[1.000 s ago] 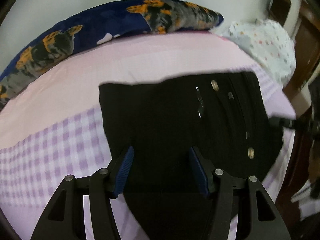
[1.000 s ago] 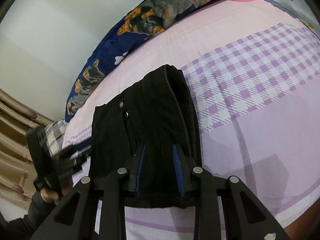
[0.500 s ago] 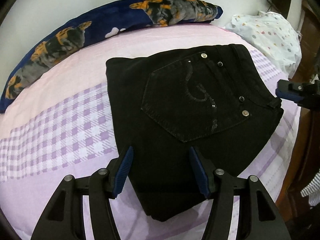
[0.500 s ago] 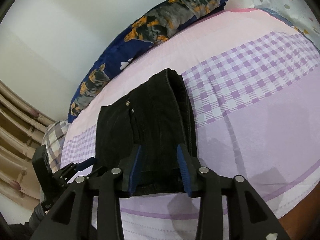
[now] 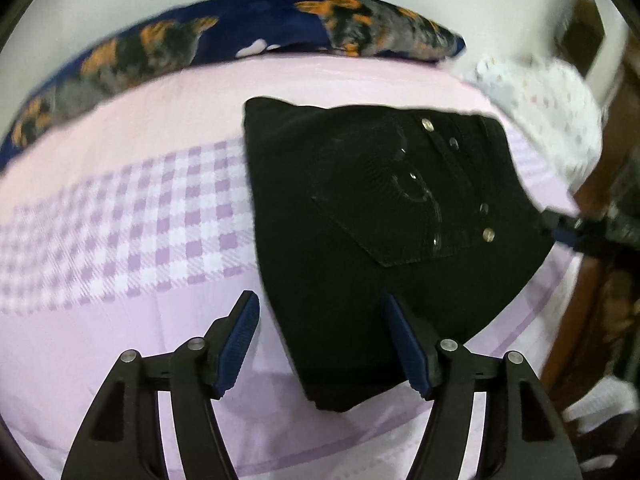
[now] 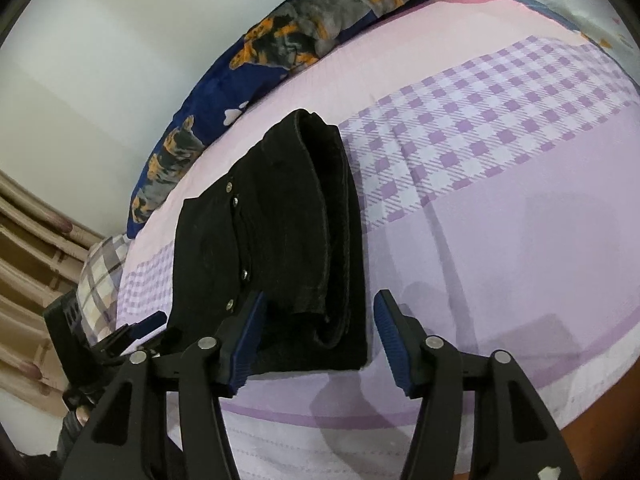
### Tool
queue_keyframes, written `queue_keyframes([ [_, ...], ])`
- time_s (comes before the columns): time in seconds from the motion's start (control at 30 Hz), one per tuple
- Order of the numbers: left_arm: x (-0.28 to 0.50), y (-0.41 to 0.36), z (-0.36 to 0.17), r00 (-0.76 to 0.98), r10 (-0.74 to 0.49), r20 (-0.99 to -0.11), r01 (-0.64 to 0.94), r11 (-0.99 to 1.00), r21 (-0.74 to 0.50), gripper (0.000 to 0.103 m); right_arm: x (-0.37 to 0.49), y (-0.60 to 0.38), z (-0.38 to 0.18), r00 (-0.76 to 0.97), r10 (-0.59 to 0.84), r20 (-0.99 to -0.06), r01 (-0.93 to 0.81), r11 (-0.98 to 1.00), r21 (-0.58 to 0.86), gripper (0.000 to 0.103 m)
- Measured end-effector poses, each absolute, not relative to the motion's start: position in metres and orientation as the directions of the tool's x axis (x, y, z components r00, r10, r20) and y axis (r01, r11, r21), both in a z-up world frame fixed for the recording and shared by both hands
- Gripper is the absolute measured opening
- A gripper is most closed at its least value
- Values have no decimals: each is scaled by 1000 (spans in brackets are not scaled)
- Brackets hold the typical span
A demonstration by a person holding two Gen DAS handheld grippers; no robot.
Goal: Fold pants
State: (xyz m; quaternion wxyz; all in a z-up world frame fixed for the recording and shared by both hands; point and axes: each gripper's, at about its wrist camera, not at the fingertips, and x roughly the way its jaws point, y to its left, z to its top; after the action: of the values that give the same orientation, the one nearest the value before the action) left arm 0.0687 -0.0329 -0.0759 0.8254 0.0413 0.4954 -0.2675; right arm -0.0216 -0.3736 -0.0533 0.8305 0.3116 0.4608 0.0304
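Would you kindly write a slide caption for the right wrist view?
Right gripper, jaws open, above the folded black pants on a pink-and-lilac checked bedsheet.

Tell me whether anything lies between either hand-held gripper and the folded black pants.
Nothing visible does. The black pants lie folded on the checked bedsheet; the right hand-held gripper and left hand-held gripper hover open right at their near edge, jaws just having opened.
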Motion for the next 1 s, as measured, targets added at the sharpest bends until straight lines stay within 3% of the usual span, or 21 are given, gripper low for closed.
queue_keyframes([
  [0.27, 103, 5, -89, 245, -554, -796, 328, 820, -469, 67, -2, -392, -63, 506, 484, -714, 198, 741, 642, 58],
  [0.6, 126, -5, -98, 146, -650, -746, 300, 748, -592, 67, 26, -402, -74, 440, 607, -662, 133, 685, 716, 60],
  [0.83, 144, -6, -103, 99, -742, -664, 289, 659, -694, 75, 54, -405, -83, 372, 721, -585, 70, 607, 792, 64],
  [1.0, 157, -12, -105, 78, -788, -611, 285, 605, -744, 79, 73, -388, -84, 316, 747, -584, 36, 606, 795, 65],
])
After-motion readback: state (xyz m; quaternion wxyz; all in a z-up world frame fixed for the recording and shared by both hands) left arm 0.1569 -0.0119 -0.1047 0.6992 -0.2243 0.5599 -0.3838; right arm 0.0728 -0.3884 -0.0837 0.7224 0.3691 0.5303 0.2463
